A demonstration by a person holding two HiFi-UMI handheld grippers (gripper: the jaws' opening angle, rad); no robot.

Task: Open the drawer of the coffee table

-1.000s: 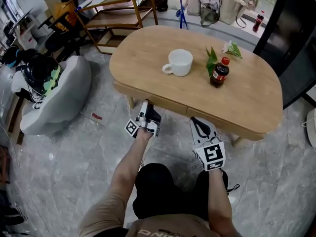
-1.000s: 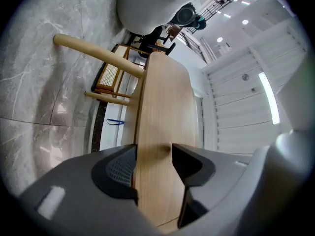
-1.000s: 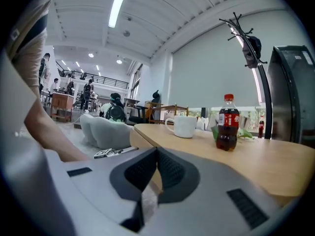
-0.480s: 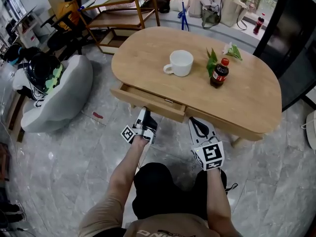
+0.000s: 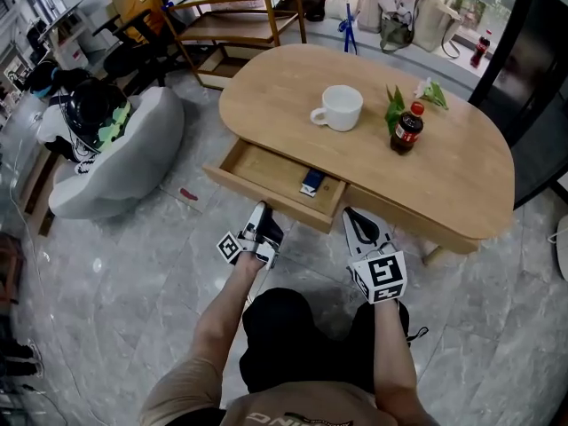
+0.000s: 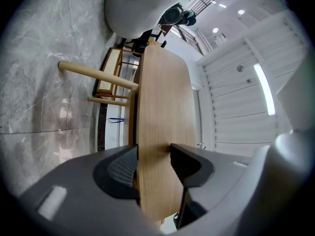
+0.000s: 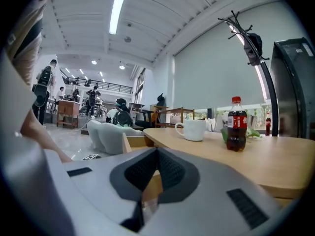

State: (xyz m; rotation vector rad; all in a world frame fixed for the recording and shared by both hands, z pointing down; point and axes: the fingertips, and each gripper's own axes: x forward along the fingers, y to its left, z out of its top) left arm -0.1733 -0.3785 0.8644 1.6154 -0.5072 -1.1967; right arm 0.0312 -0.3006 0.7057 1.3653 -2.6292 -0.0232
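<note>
So the marble floor (image 5: 115, 309) takes up most of the head view, with the oval wooden coffee table (image 5: 461, 176) sitting in the middle of it. Off to the table's left there's a grey beanbag seat (image 5: 115, 162).

The drawer (image 5: 266, 169) is on the near side of the table, at its left end, and it's pulled well out, so you can see right into the wooden bottom.

The left gripper (image 5: 264, 209) is at the drawer's front edge. Its own view shows the wooden front panel standing between the jaws, with both pads against the wood. The jaws are set fairly wide and have just been closing a little onto that panel, so it's got a proper grip on the drawer.

The right gripper (image 5: 355, 220) hangs just beside it, below the table edge to the right of the drawer. Its jaws are pinched together at the tips with nothing in them.

On the tabletop there's a white mug (image 5: 340, 107) and, to the right of it, a cola bottle (image 5: 407, 130) with a red cap, standing upright and well apart from the mug.

There's also a small blue thing (image 5: 311, 183) lying in the drawer near its right side. Can't tell what it is.
</note>
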